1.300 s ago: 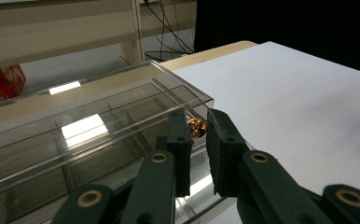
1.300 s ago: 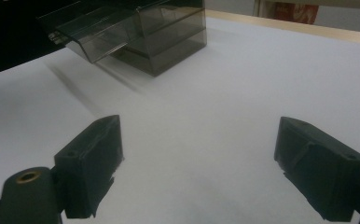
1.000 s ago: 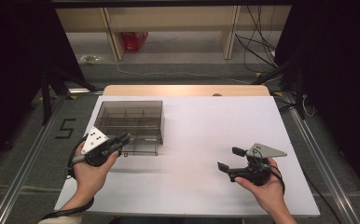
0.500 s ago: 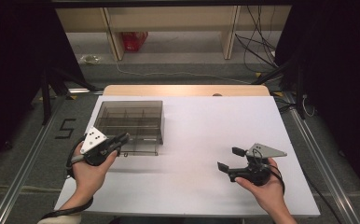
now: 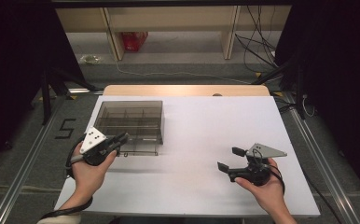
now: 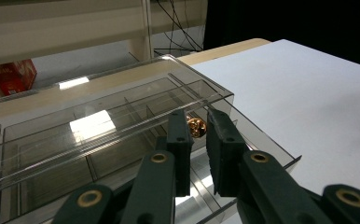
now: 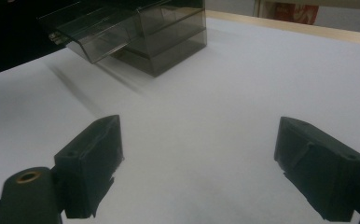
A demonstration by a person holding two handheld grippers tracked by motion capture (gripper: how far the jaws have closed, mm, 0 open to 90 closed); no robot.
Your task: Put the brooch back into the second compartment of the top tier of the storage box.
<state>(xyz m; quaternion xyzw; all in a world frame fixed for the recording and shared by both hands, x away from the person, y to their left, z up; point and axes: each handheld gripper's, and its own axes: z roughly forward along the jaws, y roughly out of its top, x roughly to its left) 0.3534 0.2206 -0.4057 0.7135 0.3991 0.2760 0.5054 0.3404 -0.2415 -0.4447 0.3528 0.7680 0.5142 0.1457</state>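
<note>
A clear smoky plastic compartment box point(image 5: 130, 120) sits on the white table point(image 5: 206, 121), toward its far left part, and is the one obstacle on the surface. Its transparent lid or drawer front point(image 6: 122, 100) juts out on the near side, toward the person. The left gripper point(image 5: 120, 138) hovers at that near edge, jaws almost together with a narrow gap, so the near-side approach to the box is taken. To the right of the box the tabletop is bare all the way across. The right gripper point(image 5: 230, 158) sits there, well apart from the box, jaws spread wide over bare table.
</note>
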